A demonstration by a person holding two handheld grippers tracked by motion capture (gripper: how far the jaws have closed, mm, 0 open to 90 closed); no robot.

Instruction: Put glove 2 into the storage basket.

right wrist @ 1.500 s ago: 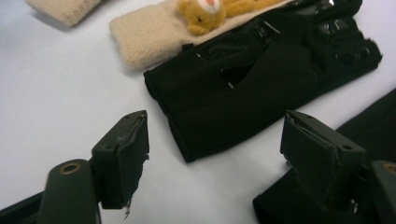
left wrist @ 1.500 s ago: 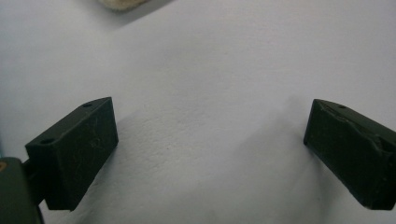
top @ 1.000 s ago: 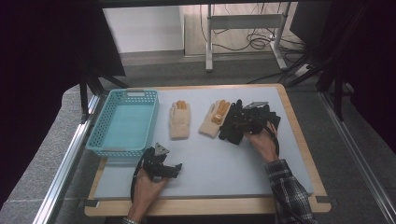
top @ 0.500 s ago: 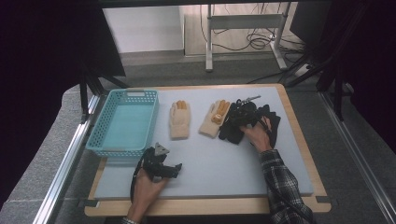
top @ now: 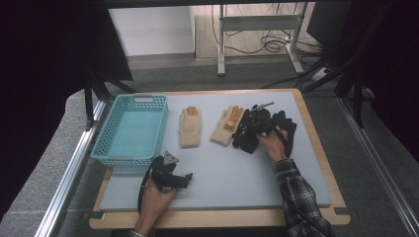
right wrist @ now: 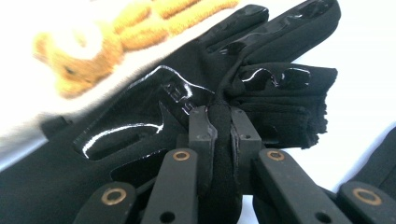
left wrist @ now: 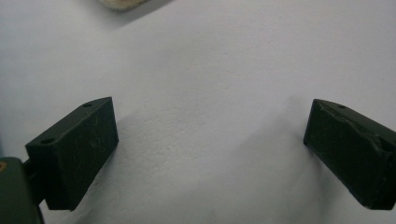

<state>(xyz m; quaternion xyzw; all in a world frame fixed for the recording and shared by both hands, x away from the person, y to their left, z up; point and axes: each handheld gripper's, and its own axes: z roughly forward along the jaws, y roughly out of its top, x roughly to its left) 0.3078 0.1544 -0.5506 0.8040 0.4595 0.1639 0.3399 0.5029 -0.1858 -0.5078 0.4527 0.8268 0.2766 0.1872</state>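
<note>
I'm pinching the black glove (right wrist: pixel 261 100) with my right gripper (right wrist: pixel 219 122), just beside the cream glove (top: pixel 225 126), but I'm only clamping a thin fold that could slip free.

On the table (top: pixel 217 173), one glove (top: pixel 245 137) lies under the right tool (top: pixel 253 123), a second glove (top: pixel 226 125) just left of it. Farther left lie a third glove (top: pixel 190 127), then the basket (top: pixel 129 131), behind the left tool (top: pixel 179 180).

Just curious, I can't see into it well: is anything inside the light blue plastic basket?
The light blue plastic basket looks empty; its bare floor shows through. Only the strip behind its near wall stays hidden.
</note>
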